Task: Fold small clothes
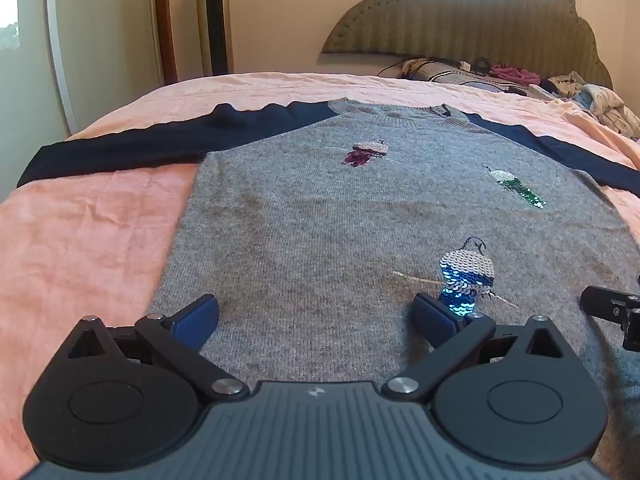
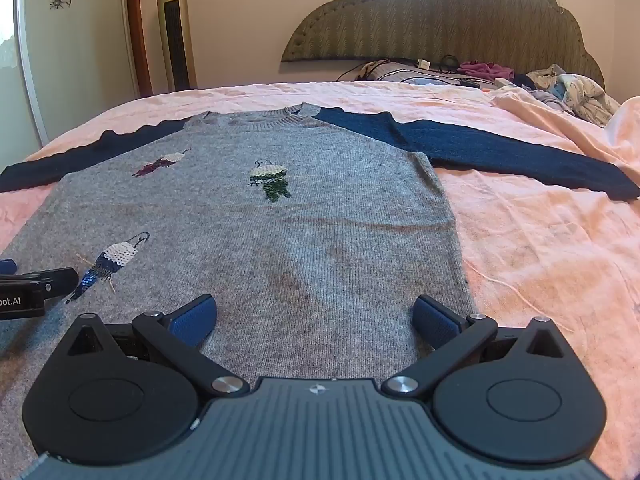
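Grey sweater (image 1: 320, 216) with dark blue sleeves lying flat, front side up, on the pink bedsheet (image 1: 88, 224), neckline toward the headboard (image 1: 472, 20). Both sleeves spread out sideways from the sweater body: one sleeve (image 1: 132, 148) stretched over the sheet on one side, other sleeve (image 2: 500, 148) on the opposite side. Three sequin birds on the sweater front: blue bird (image 1: 466, 276) nearest the hem, green bird (image 2: 272, 180) and dark red bird (image 1: 366, 152) closer to the neckline. Left claw (image 1: 316, 316) wide open above the sweater hem, nothing between the blue pads. Right claw (image 2: 316, 316) also wide open, above the hem on the other half of the sweater, gripping nothing. Pile of clothes (image 2: 568, 92) beyond the sweater, beside the headboard. Tower fan (image 2: 176, 28) standing against the wall, to the side of the headboard.
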### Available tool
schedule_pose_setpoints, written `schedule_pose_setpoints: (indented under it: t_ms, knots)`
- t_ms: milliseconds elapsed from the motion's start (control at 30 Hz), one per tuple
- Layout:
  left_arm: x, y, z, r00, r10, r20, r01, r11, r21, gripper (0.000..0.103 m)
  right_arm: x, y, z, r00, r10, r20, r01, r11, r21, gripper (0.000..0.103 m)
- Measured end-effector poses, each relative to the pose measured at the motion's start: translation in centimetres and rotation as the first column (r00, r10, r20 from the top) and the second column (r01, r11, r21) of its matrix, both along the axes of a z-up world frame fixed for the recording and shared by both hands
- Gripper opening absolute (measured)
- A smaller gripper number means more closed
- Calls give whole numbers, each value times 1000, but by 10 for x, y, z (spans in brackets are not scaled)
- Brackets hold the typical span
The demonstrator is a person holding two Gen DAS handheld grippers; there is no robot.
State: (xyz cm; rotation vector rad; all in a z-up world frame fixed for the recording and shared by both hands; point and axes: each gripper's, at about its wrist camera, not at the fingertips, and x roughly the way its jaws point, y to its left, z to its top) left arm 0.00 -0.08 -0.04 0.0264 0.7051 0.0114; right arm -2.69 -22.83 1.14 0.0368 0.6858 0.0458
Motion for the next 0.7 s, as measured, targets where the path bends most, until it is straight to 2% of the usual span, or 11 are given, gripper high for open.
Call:
schedule_pose_setpoints:
  t_ms: [367, 700]
  knots:
    - [-2, 1, 1, 1000, 0, 2, 0, 1000, -10, 103, 1, 4, 1, 1000, 2, -9, -2, 1000, -28, 103]
    - [-2, 1, 0, 1000, -2, 3, 2, 1000, -9, 103, 0, 2, 0, 1000, 4, -8, -4, 1000, -17, 103]
